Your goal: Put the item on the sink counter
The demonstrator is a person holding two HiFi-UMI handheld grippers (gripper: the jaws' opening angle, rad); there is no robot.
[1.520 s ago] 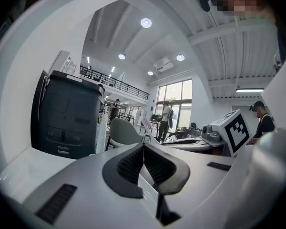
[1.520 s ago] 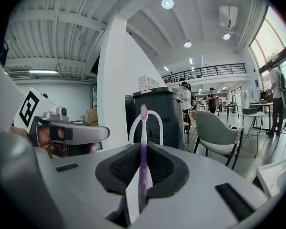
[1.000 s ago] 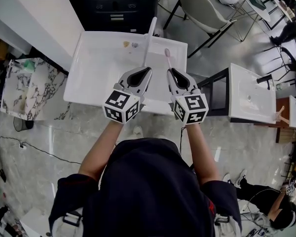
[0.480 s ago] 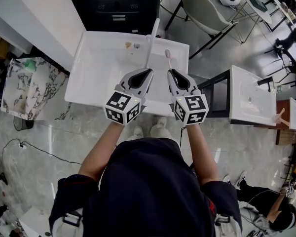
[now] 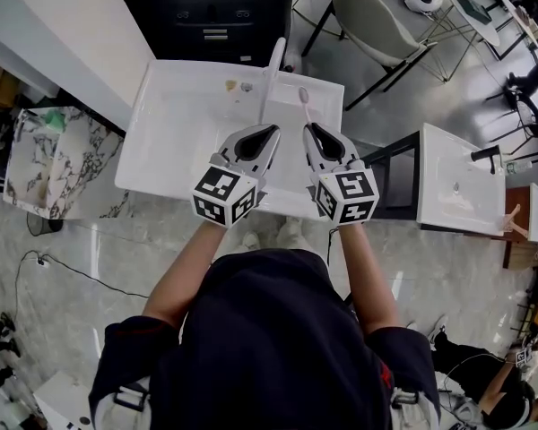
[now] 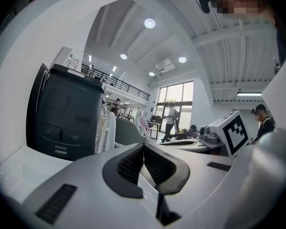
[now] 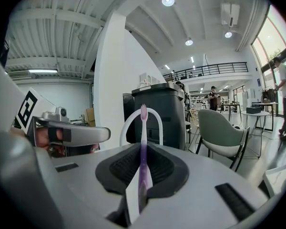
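Jaws of the right gripper (image 5: 310, 131) clenched on a slim pink-purple plastic toothbrush (image 5: 305, 106), those of the left gripper (image 5: 270, 130) pressed together empty, both scarcely moved in the last second above the white ceramic sink counter (image 5: 175, 128) at upper centre, so set-down likely yet to start.
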